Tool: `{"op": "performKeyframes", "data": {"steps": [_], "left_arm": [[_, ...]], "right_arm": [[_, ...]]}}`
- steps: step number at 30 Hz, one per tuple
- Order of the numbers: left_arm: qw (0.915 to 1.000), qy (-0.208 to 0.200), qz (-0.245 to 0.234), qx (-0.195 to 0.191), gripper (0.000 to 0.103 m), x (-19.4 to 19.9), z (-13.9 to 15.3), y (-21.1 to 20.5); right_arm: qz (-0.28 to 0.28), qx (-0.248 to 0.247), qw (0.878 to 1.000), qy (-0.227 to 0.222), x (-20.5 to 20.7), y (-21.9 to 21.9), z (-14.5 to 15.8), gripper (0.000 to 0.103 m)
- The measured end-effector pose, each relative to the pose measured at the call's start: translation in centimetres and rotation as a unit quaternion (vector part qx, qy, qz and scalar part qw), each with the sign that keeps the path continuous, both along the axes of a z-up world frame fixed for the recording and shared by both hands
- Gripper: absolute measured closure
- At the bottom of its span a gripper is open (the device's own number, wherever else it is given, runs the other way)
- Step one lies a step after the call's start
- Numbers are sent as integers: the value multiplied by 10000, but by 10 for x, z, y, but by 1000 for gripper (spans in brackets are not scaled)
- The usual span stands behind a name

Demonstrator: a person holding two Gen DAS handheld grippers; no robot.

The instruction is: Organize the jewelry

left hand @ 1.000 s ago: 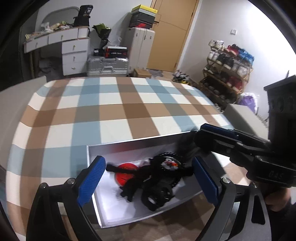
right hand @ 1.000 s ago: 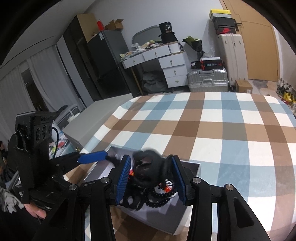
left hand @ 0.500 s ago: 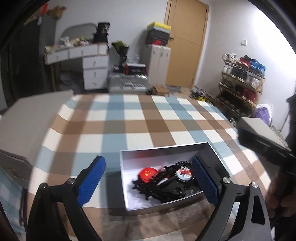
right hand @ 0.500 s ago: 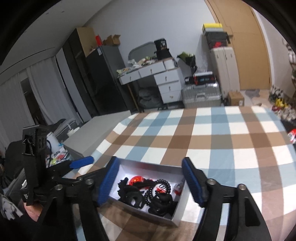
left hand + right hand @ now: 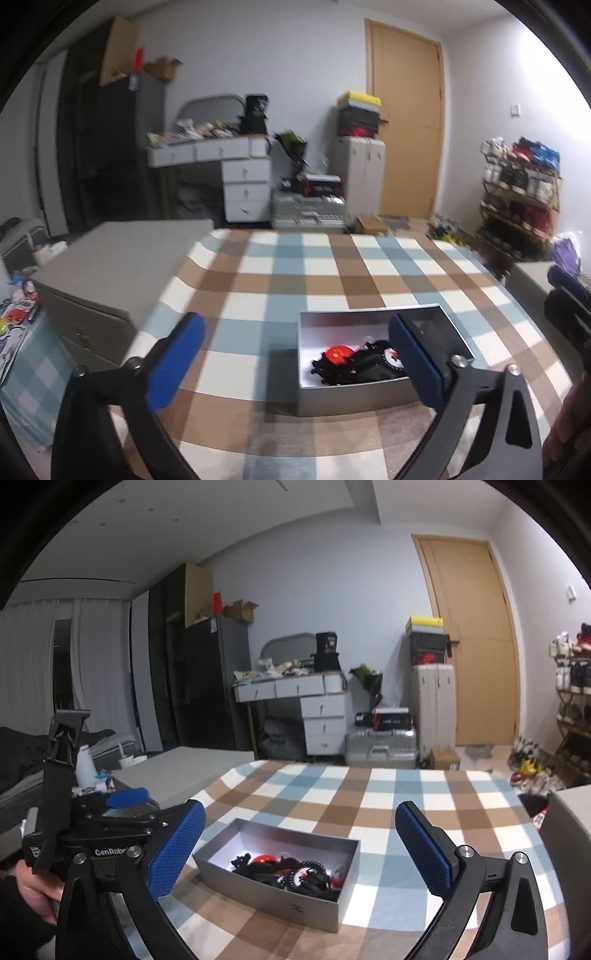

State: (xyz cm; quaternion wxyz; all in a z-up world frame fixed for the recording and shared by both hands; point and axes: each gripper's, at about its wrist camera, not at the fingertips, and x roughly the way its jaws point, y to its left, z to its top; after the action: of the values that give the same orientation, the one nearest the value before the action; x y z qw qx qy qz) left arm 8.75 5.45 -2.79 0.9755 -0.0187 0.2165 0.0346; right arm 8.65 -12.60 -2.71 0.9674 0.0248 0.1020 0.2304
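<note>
Grippers both opening, nothing between the jaws: left gripper (image 5: 291, 363) and right gripper (image 5: 301, 849) hang over the near edge of the checked tablecloth (image 5: 332, 280). Grey box (image 5: 295, 893) sits on the cloth near that edge, holding black jewelry (image 5: 295, 873) with a red piece (image 5: 337, 355). Beyond the far edge stand a white desk (image 5: 314, 701) and a silver suitcase (image 5: 380, 747).
</note>
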Motion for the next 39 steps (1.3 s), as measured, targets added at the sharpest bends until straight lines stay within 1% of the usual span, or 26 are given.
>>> {"op": "performKeyframes", "data": {"steps": [4, 7, 10, 13, 16, 22, 25, 27, 29, 33, 36, 39], "left_arm": [[9998, -183, 42, -63, 1, -7, -3, 5], [9994, -316, 139, 0, 1, -12, -8, 5], [9984, -437, 294, 200, 1, -17, -16, 4], [9975, -553, 371, 247, 1, -24, -22, 3], [9961, -737, 436, 215, 1, -27, -23, 6], [9954, -853, 376, 237, 1, -20, -27, 5], [9960, -784, 324, 270, 1, -18, -33, 1], [9957, -793, 302, 361, 1, -18, -36, -4], [9960, -741, 296, 396, 1, -19, -35, -6], [9970, -641, 317, 291, 1, -20, -34, -2], [9967, -694, 344, 250, 1, -24, -33, -1], [9967, -687, 346, 255, 1, -24, -33, -4]], "right_arm": [[-99, -10, 9999, -102, -6, -1, -6, 0], [-160, -69, 9997, -167, -8, -1, -13, 0], [-284, -283, 9989, -239, -9, 2, -20, 0], [-291, -403, 9986, -198, -9, 5, -30, 0], [-282, -558, 9979, -166, -10, 8, -37, 0], [-289, -633, 9976, -43, -6, 11, -48, 0], [-355, -653, 9972, -70, -5, 9, -50, 0], [-356, -660, 9972, -74, -4, 9, -52, 0], [-329, -673, 9971, 92, 1, 9, -55, 0], [-368, -645, 9969, 259, 6, 8, -56, 0], [-394, -673, 9965, 316, 7, 7, -57, 0], [-317, -644, 9971, 270, 5, 7, -56, 0]]}}
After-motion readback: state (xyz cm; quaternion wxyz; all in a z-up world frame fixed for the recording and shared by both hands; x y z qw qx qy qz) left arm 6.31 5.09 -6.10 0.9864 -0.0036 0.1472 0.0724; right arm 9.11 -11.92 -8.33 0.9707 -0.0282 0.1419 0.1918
